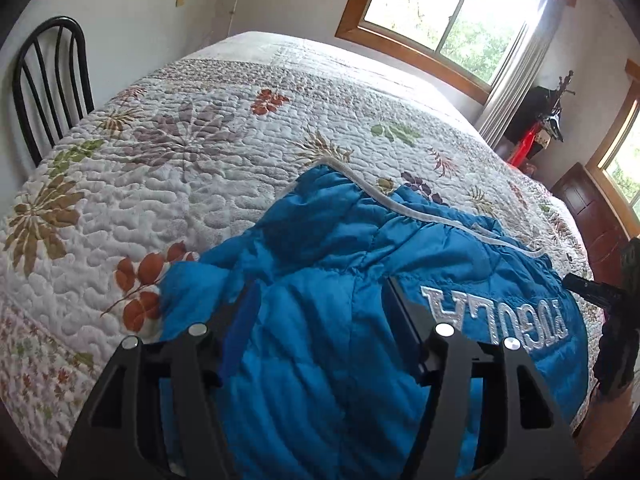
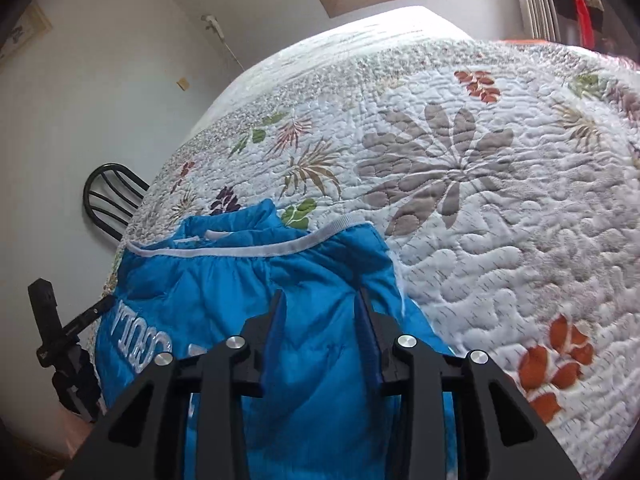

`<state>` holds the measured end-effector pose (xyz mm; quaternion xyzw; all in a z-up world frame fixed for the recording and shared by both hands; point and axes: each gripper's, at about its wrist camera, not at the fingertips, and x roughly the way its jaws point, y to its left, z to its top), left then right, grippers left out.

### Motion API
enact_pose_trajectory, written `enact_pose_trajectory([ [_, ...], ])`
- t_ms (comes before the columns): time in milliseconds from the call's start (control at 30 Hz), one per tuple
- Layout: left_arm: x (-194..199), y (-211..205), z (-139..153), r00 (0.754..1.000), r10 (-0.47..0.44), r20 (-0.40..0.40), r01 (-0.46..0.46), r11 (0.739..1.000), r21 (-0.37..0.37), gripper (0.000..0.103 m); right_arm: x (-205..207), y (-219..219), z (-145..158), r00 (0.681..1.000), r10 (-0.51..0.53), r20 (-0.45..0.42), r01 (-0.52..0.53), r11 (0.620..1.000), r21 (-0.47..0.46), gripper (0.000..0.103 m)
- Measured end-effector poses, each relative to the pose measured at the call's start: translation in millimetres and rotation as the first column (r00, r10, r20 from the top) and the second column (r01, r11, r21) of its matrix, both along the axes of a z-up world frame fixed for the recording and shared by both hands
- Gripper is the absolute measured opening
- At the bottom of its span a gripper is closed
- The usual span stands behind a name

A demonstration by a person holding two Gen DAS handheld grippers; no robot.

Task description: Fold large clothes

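The bed (image 1: 224,128) fills both views, spread with a white quilt printed with leaves and flowers, and a black chair (image 1: 48,80) stands at its far side by the wall. On the near part of the bed lies the blue padded jacket (image 1: 320,280), rumpled, its grey-edged hem (image 1: 360,188) towards the middle of the quilt and silver lettering (image 1: 496,320) showing on one panel. It looks puffy, light and soft, with a slick shell that will probably slide on itself and spring back out of a fold, so a pinch on a seam or that firm hem should hold better than a grab at the loose filling. Over it hangs the left claw (image 1: 320,300), jaws spread wide with blue cloth between them and no pad visibly pressing: released. The right claw (image 2: 320,304) stands narrower over the jacket's other side, fabric between its fingers (image 2: 276,312), yet a gap shows, so it reads as not clenched either.
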<state>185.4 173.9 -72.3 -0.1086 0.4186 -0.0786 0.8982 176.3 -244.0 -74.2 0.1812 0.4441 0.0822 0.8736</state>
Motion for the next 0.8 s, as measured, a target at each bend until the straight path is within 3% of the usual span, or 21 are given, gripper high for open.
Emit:
enact_pose_trajectory([
  [100,-37,12,16,0.998,0.064,0.030,-0.065,0.997,0.030,0.072,-37,-6,15,0.999,-0.041,0.005,0.041,0.994,-0.102,0.038],
  [300,-105,32,7,0.986,0.168,-0.012,-0.167,0.985,0.030,0.076,-98,-17,11,0.997,-0.067,-0.033,0.061,0.985,-0.158,0.042],
  [533,-158,42,-20,0.960,0.262,-0.093,-0.274,0.952,-0.139,0.079,-152,-7,-3,0.998,-0.019,-0.056,0.016,0.998,-0.057,0.042],
  [800,-147,22,-42,0.964,0.229,-0.136,-0.259,0.928,-0.269,0.081,-153,11,-20,0.995,0.012,-0.095,-0.017,0.998,-0.053,0.043],
])
